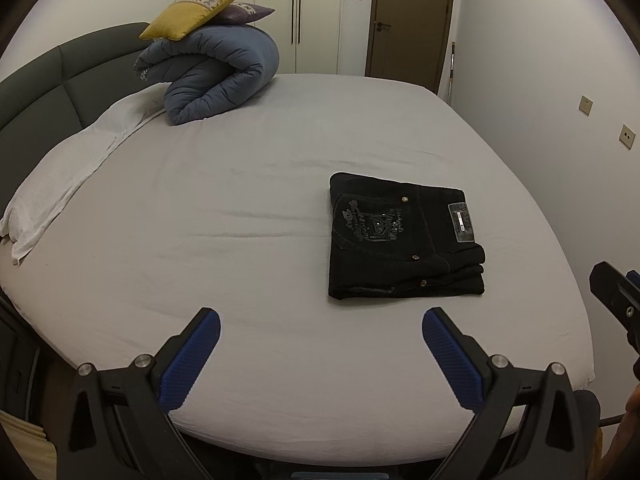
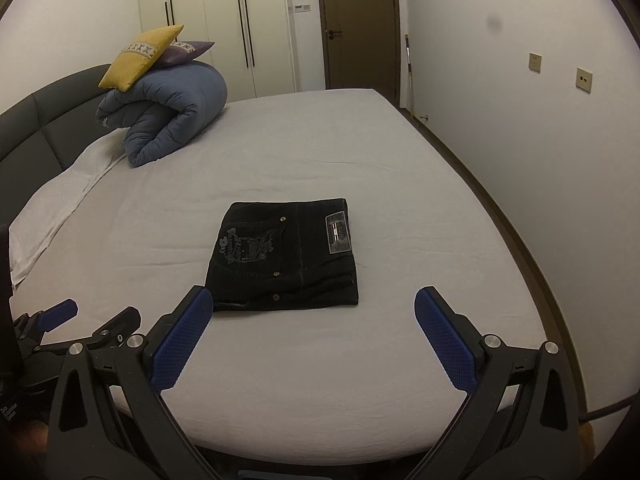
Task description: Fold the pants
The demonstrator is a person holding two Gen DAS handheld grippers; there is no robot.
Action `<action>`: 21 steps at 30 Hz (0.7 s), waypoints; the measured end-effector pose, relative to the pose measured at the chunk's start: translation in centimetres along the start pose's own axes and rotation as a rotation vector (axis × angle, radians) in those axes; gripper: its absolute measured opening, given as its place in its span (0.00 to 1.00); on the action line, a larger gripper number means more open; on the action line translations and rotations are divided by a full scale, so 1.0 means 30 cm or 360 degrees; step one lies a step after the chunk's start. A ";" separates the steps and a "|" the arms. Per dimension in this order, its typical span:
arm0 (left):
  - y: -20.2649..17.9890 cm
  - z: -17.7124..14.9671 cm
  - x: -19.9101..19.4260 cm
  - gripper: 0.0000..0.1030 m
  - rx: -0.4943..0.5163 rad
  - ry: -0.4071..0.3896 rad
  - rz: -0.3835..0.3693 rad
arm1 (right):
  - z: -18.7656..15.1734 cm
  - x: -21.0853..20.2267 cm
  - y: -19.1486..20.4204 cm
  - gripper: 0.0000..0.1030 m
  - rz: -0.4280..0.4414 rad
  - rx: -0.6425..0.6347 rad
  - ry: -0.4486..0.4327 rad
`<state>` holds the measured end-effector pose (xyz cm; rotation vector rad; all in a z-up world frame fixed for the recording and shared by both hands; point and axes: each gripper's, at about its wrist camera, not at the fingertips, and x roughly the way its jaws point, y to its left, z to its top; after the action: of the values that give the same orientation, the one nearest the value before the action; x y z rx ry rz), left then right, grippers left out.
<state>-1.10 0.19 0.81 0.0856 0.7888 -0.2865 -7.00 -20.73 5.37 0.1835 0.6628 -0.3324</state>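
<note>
Left tool (image 1: 321, 326): nearest the camera, held above the near edge of the bed, its blue-padded fingers (image 1: 188, 360) spread wide with nothing between them.
Right tool (image 2: 314, 306): likewise spread wide and empty, hovering over the near part of the bed; the pants lie just beyond its left finger, apart from both pads.
Bed (image 1: 240, 240): a pale grey fitted sheet with a few shallow creases, carrying everything else.
Black jeans (image 2: 284, 256): lying flat on the bed in front of both tools, right of centre in the left wrist view. They are folded into a compact, roughly square packet of several layers, back pocket with pale embroidery and the waistband patch facing up, rivets showing along the near edge.
Progress: judging by the neat stacked layers and squared edges, the folding looks finished or very nearly so. Neither tool touches the cloth. What may be left is at most a small tidy of the near edge, where the layers sit slightly uneven.
White cloth (image 1: 60, 184): spread along the left side, near the dark grey headboard (image 1: 48, 76).
Blue quilt (image 1: 216, 76): rolled up at the far left of the bed, well apart from the jeans.
Cushions: a yellow cushion (image 1: 192, 12) and a purple cushion (image 1: 248, 12) rest on top of the quilt.
Background: wardrobe doors (image 2: 240, 28) and a brown door (image 2: 356, 24) beyond the bed.
</note>
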 end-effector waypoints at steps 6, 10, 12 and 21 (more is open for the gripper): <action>0.001 0.002 0.004 1.00 0.0000 0.0004 0.0002 | 0.000 0.027 0.022 1.00 0.0006 0.0003 0.0008; -0.006 0.001 0.007 1.00 0.0002 0.0007 0.0000 | 0.000 0.027 0.024 1.00 0.0003 0.0005 0.0009; -0.009 0.000 0.006 1.00 0.0003 0.0005 -0.0003 | 0.001 0.027 0.023 1.00 0.0001 0.0004 0.0009; -0.017 -0.004 0.000 1.00 0.0008 0.0001 -0.0006 | 0.002 0.029 0.021 1.00 0.0004 0.0004 0.0007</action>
<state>-1.33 -0.27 0.74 0.0887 0.7887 -0.2918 -6.10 -20.38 4.90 0.1874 0.6668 -0.3305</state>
